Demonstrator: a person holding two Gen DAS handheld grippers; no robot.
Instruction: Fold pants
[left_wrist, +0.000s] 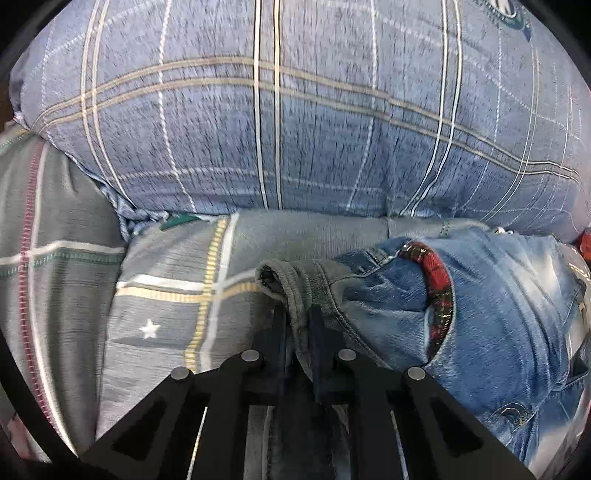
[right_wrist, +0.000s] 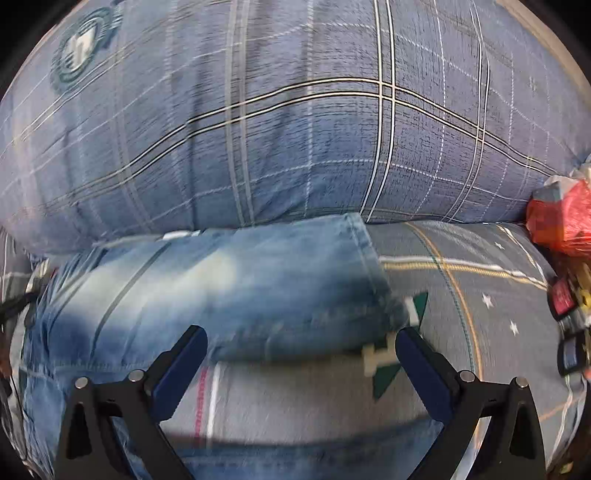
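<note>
Scene: one pair of blue denim jeans (right_wrist: 229, 280) lies on a bed, across a grey plaid sheet (left_wrist: 166, 295) with small white stars, just in front of a large blue plaid pillow (left_wrist: 295, 122).
Left hand-held gripper (left_wrist: 299, 321): closed on a bunched grey-blue fold at the waist end of the jeans; the cloth sits pinched between the two dark pads.
Right hand-held gripper (right_wrist: 301, 354): jaws spread wide and empty, poised over the near edge of the leg end, beside the hem; its blue pads touch nothing that can be seen.
Jeans detail: a red plaid lining (left_wrist: 439, 291) shows at a pocket or waistband opening, near the left grip.
Step, as judged: one end is secured and the other is about to be taken, so the fold is barely begun.
Risk one: the left pinch holds only a small wad, so a pull could let it slip out or drag a single layer.
Risk two: closing the right jaws low could catch the sheet along with the denim.
Risk three: the pillow sits touching the far edge of the jeans and could snag a lifted leg.
Risk four: the red bag (right_wrist: 561, 218) at the right edge lies near a sweep.
Count: one pair of jeans, one pillow, two grippers, one red bag.
</note>
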